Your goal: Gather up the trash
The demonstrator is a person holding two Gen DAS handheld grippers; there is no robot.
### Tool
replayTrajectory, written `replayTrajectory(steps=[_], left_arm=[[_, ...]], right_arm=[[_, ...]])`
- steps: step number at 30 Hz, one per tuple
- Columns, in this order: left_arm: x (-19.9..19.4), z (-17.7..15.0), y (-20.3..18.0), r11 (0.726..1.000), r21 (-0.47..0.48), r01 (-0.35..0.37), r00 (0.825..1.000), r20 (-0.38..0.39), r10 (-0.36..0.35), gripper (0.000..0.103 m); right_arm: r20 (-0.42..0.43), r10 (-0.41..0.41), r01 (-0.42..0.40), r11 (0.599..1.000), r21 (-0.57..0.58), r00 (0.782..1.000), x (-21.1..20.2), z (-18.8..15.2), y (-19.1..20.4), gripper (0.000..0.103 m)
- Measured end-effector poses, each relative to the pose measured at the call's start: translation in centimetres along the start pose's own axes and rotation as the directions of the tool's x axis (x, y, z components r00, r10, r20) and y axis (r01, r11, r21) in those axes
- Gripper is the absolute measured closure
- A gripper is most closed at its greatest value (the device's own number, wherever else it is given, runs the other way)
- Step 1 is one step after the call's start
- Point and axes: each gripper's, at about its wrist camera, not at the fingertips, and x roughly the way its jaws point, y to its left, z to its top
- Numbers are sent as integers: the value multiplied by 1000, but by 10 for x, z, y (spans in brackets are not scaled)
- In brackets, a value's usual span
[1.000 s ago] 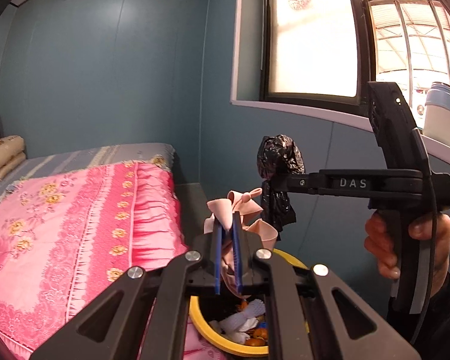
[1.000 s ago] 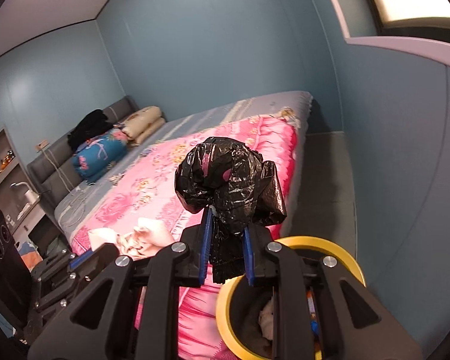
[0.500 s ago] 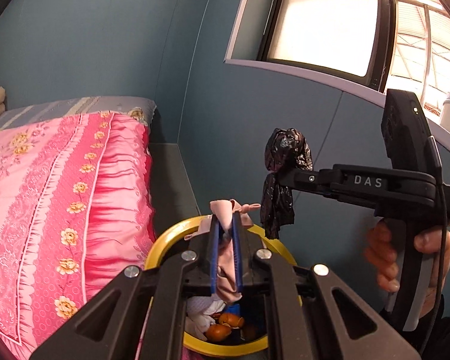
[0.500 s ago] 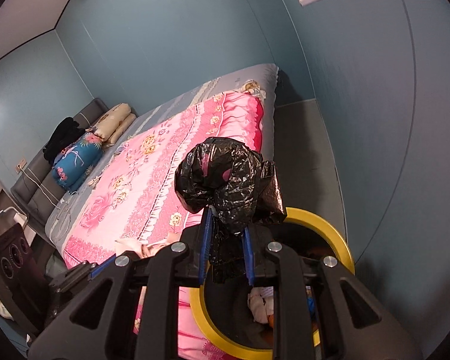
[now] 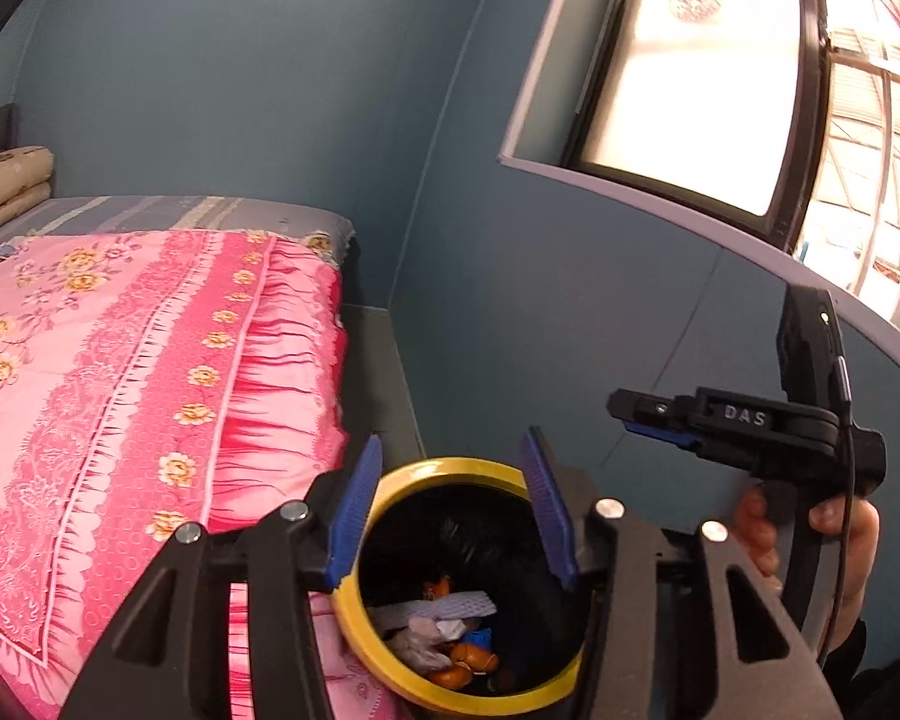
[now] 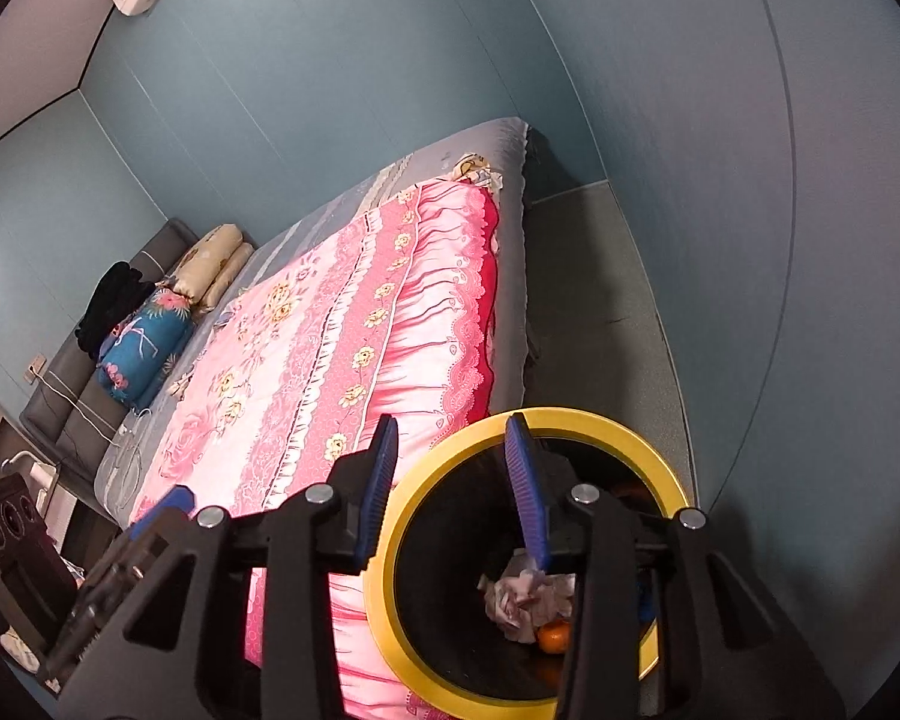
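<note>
Blue-grey walls close round a narrow strip of floor (image 6: pixel 606 324) between the bed (image 5: pixel 306 219) and the windowed wall; going left to right in my left wrist view, the pink quilt (image 5: pixel 120 372) comes first, soft, frilled and flower-printed, then the bin (image 5: pixel 360 618) just beside its hanging edge, then my right gripper (image 5: pixel 636 414) hovering off to the bin's right.

My left gripper (image 5: pixel 447 510) hangs directly over the bin's mouth, spread wide and holding nothing; the bin's round opening faces straight up at it, so whatever I bring next must come down along that vertical axis. My right gripper, seen from its own camera (image 6: pixel 450 480), is likewise parted and empty, its right finger over the opening and its left over the quilt's edge; I judge the left gripper the better centred of the two.

The bin is a dark cylinder with a smooth yellow ring for a rim; the trash (image 5: pixel 444 630) lies at its bottom: crumpled pale paper or tissue (image 6: pixel 525 597), something orange and rounded (image 6: pixel 553 637), a scrap of blue; soft, light stuff, well below the rim.

No further rubbish shows on the quilt or the floor from here; I judge the next move is to swing away from the bin and look for more.
</note>
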Motion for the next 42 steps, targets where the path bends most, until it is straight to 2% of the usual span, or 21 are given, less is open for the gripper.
replayTrajectory(steps=[5,11,13,15,18,19,21,23,24,25,26,27,29,33,37,42], left_arm=[[-28,3,29,995,-21,-97,994,50,98,57],[-69,0,62,969,-66,-240,964,101,246,57],[-84,-3,69,951,-76,-300,944,121,307,52],[-98,-7,75,931,-92,-354,920,147,364,46],[-115,-8,80,911,-114,-397,897,164,411,38],[-122,-9,81,900,-123,-418,883,179,434,36],[-136,-10,82,883,-137,-450,858,209,469,24],[-148,-12,83,867,-141,-478,836,231,498,18],[-155,-13,82,855,-143,-499,819,243,519,17],[-159,-14,82,848,-146,-509,812,247,529,16],[-165,-15,81,846,-151,-511,808,252,533,14],[-170,-17,80,845,-153,-513,805,258,535,12],[-180,-21,77,836,-150,-528,791,270,549,10],[-193,-28,69,826,-157,-541,775,289,562,9],[-205,-39,65,836,-195,-514,781,298,549,8],[-216,-53,53,833,-212,-512,769,320,554,8]], right_arm=[[-18,31,-32,998,-54,999,5,1,7,67],[-91,95,-110,978,-176,991,32,-2,53,66],[-126,118,-145,961,-234,985,48,-9,81,66],[-132,111,-144,950,-278,985,59,-14,102,65],[-97,103,-130,928,-350,990,67,-27,141,53],[-84,102,-126,922,-365,991,66,-30,148,47],[-46,105,-115,907,-404,993,62,-42,165,40],[7,116,-100,889,-447,993,54,-56,185,33],[17,121,-100,885,-454,992,51,-60,188,31],[41,132,-98,879,-467,990,46,-65,194,24],[75,137,-85,874,-478,988,40,-71,200,18],[88,137,-78,873,-482,987,39,-72,202,16],[179,125,-21,871,-490,976,26,-84,211,8],[275,107,43,873,-485,955,9,-99,224,8],[277,161,-2,868,-496,947,1,-109,221,8],[300,186,-16,872,-490,936,-8,-115,213,8]])
